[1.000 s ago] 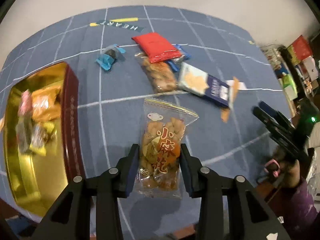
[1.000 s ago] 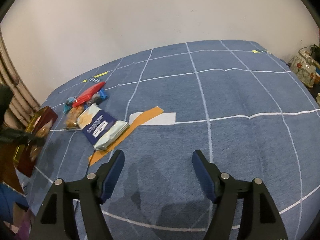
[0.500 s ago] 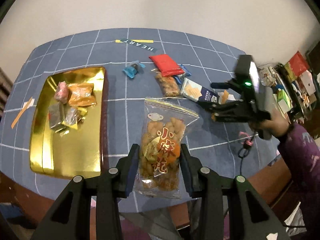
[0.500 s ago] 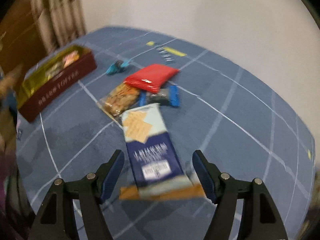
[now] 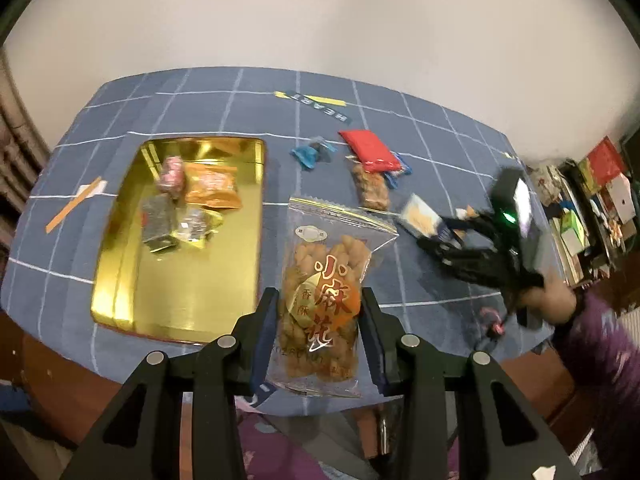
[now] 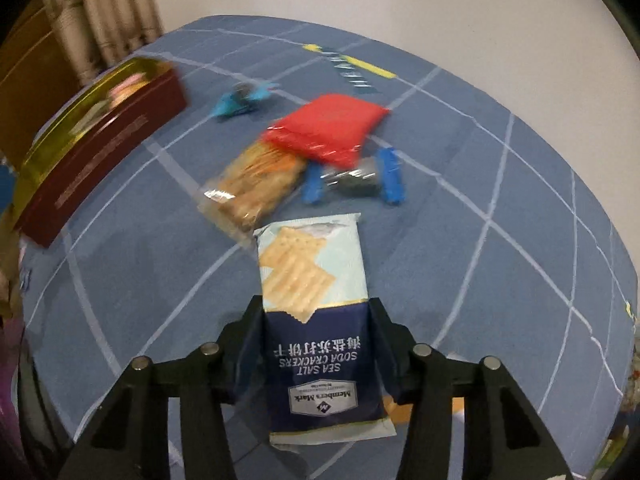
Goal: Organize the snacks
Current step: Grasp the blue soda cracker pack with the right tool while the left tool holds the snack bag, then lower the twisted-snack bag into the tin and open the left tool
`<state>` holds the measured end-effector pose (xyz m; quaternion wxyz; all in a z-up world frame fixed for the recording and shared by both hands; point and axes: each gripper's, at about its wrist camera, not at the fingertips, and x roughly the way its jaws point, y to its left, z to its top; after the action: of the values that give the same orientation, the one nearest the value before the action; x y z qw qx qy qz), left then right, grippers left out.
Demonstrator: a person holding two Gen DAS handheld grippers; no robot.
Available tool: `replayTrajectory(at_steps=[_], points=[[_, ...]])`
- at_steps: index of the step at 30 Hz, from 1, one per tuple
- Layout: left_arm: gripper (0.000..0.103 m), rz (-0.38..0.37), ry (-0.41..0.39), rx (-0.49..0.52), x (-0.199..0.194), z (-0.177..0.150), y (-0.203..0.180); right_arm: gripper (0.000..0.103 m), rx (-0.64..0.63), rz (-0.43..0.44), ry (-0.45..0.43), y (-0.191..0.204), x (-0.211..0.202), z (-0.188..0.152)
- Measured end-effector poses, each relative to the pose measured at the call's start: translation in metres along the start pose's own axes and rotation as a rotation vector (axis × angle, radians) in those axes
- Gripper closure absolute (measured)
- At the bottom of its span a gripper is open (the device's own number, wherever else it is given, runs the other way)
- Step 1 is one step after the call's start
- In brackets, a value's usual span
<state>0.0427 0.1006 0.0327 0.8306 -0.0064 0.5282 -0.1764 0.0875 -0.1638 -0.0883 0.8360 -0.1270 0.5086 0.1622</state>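
Note:
My left gripper [image 5: 319, 308] is shut on a clear bag of fried dough twists [image 5: 324, 300] and holds it high above the blue checked tablecloth. The gold tin [image 5: 120, 276] with several wrapped snacks lies below to the left. My right gripper [image 6: 316, 320] is shut on the soda cracker pack [image 6: 316, 292], low over the table; it also shows in the left wrist view [image 5: 436, 232]. Beyond it lie a clear snack bag [image 6: 256, 184], a red pouch [image 6: 328, 128], a blue-ended candy [image 6: 352, 180] and a blue wrapped candy [image 6: 240, 100].
The tin's dark red side [image 6: 92, 156] stands at the left in the right wrist view. A strip of orange tape [image 5: 74, 206] lies left of the tin. Cluttered shelves [image 5: 588, 208] stand beyond the table's right edge. Curtains [image 6: 104, 16] hang at the back left.
My left gripper has risen with the dough twist bag and the tin has come into full view. My right gripper swung left, reached the cracker pack and closed on it.

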Motion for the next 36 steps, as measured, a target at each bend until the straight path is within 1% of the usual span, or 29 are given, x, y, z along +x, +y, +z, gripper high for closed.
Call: replayTrajectory(at_steps=[4,7,12,16,21,26,36], points=[[0.067,0.022,0.002,-0.037,-0.004,-0.005,0.022,0.052,0.170,-0.008,-0.109,-0.009,-0.025,-0.033],[0.067,0.043,-0.002,-0.058,-0.006,-0.008,0.036,0.052,0.315,-0.011,-0.177,-0.023,-0.040,-0.053],[0.067,0.070,-0.007,-0.075,-0.002,-0.011,0.059,0.052,0.492,-0.025,-0.257,-0.051,-0.057,-0.079],[0.067,0.079,-0.007,-0.091,0.007,-0.009,0.071,0.052,0.582,-0.051,-0.282,-0.068,-0.057,-0.088],[0.067,0.099,-0.009,-0.095,0.020,-0.005,0.078,0.052,0.602,-0.083,-0.290,-0.071,-0.054,-0.091],[0.067,0.125,-0.023,-0.077,0.027,-0.001,0.075,0.052,0.621,-0.105,-0.307,-0.071,-0.052,-0.096],[0.067,0.170,-0.023,-0.038,0.043,0.006,0.071,0.052,0.632,-0.108,-0.293,-0.072,-0.041,-0.097]])
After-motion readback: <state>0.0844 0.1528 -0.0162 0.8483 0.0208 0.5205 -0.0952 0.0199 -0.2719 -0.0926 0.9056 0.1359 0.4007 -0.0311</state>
